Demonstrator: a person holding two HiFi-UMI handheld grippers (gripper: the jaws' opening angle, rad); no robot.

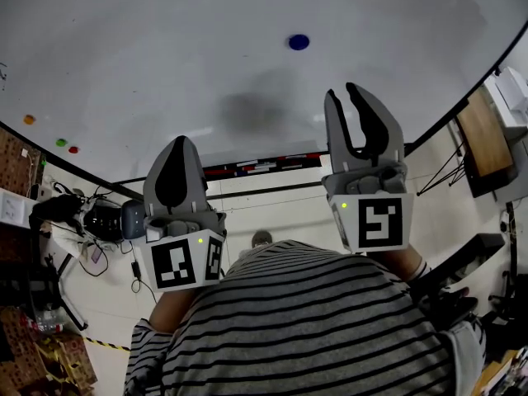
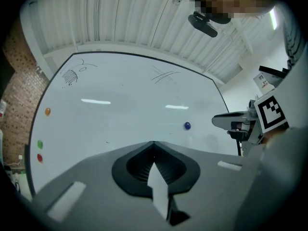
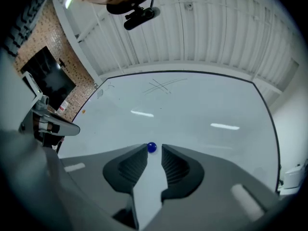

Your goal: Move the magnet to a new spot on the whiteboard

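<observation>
With jaws apart and empty, my right gripper (image 1: 343, 91) lines up on the blue magnet (image 3: 151, 147) stuck to the whiteboard (image 1: 165, 56), which fits either a reach to pinch it or a release there; my left gripper (image 1: 179, 142) hangs closed, empty.

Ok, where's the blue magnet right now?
The blue magnet is stuck on the whiteboard, right of centre in the head view, beyond the tips of the open right gripper and not yet between them.
</observation>
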